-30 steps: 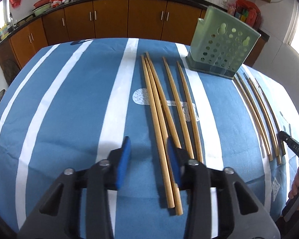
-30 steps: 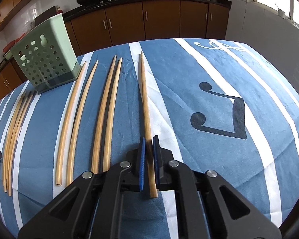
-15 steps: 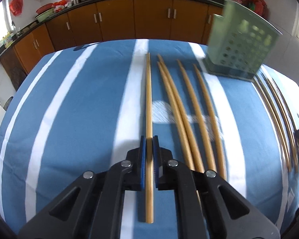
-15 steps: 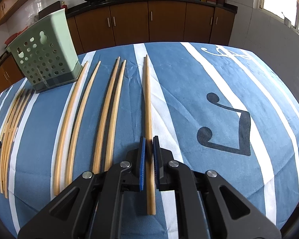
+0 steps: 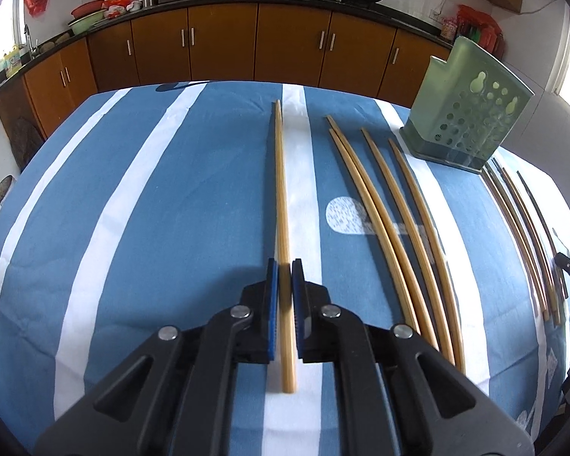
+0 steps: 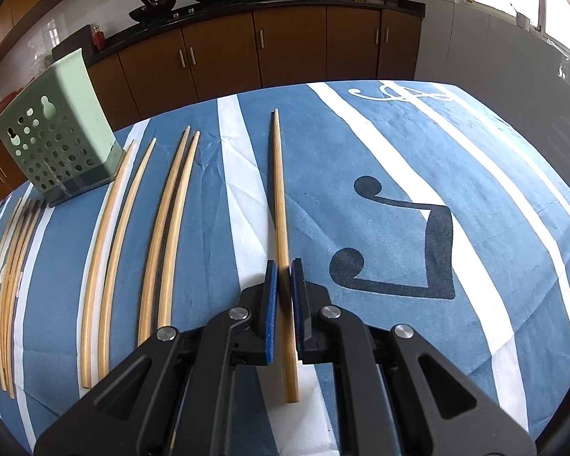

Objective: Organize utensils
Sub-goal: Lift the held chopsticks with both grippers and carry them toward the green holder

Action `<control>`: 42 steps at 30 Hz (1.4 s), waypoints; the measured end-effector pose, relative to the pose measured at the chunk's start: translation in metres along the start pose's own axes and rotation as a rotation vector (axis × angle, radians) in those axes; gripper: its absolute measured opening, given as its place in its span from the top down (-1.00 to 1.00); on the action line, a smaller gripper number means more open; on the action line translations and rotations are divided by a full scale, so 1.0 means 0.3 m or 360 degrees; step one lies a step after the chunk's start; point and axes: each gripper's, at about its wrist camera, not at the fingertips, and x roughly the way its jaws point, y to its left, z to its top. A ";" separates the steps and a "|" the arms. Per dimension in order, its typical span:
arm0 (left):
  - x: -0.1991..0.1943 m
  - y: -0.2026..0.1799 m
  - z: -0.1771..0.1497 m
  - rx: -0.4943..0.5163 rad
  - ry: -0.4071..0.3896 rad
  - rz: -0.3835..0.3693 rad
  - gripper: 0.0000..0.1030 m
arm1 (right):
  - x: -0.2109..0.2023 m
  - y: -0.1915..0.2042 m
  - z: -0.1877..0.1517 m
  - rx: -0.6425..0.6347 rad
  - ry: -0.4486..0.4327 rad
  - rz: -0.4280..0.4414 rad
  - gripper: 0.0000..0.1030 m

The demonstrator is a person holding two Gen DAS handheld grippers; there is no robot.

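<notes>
Left claw (image 5: 284, 266): a second ago its blue pads stood apart over the cluster of pale chopsticks; now they are clamped on one long tapered bamboo chopstick (image 5: 281, 197), which points straight ahead, apart from the rest. Right claw (image 6: 284, 268): closed on a second bamboo chopstick (image 6: 279, 197) in all three right-wrist views; only the backdrop has shifted, with the chopstick now tilted up against the cloth.

Reading: both claws loaded, one stick each. The pick step looks finished on both sides; the carry to the holder is likely next.

Holder: pale green perforated plastic utensil caddy (image 5: 463, 114), upright at the far edge of the tabletop (image 5: 152, 209), well apart from both held sticks. From the right wrist it sits far left (image 6: 57, 140).

Remaining on the cloth:
- four pale bamboo chopsticks (image 5: 395, 220), lying loosely parallel between the left claw's stick and the caddy
- a tight bundle of darker, thinner chopsticks (image 5: 520, 228) beyond the caddy, near the cloth's edge

Materials: sticks are smooth, rigid, slim, squared at the butt and narrowing to the tip; apparent bowing is lens distortion. The cloth is blue with white stripes, matte, lightly wrinkled. The claw pads are ribbed. The caddy is stiff, with round and gourd-shaped holes.
</notes>
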 end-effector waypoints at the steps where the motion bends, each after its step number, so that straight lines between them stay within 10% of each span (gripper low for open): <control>1: -0.004 -0.003 -0.007 0.0004 -0.0002 0.0007 0.82 | -0.003 -0.001 -0.004 0.0002 0.0000 0.0002 0.84; 16: -0.068 0.002 -0.074 0.0011 -0.0004 0.0038 0.84 | -0.087 -0.029 -0.041 0.0000 -0.0056 0.0049 0.85; 24: -0.253 0.016 0.005 0.0028 -0.0266 0.0044 0.84 | -0.254 -0.062 0.042 -0.0009 -0.0304 0.0065 0.85; 28: -0.295 0.005 0.031 0.0054 -0.0334 0.0049 0.84 | -0.216 -0.057 0.039 -0.0035 -0.0214 0.0106 0.83; 32: -0.293 0.008 0.025 0.0037 -0.0320 0.0048 0.84 | -0.124 -0.034 -0.025 -0.0062 -0.0055 0.0092 0.25; 42: -0.328 0.015 0.024 0.0032 -0.0368 0.0044 0.85 | -0.071 -0.048 -0.072 -0.0087 0.0029 0.0042 0.84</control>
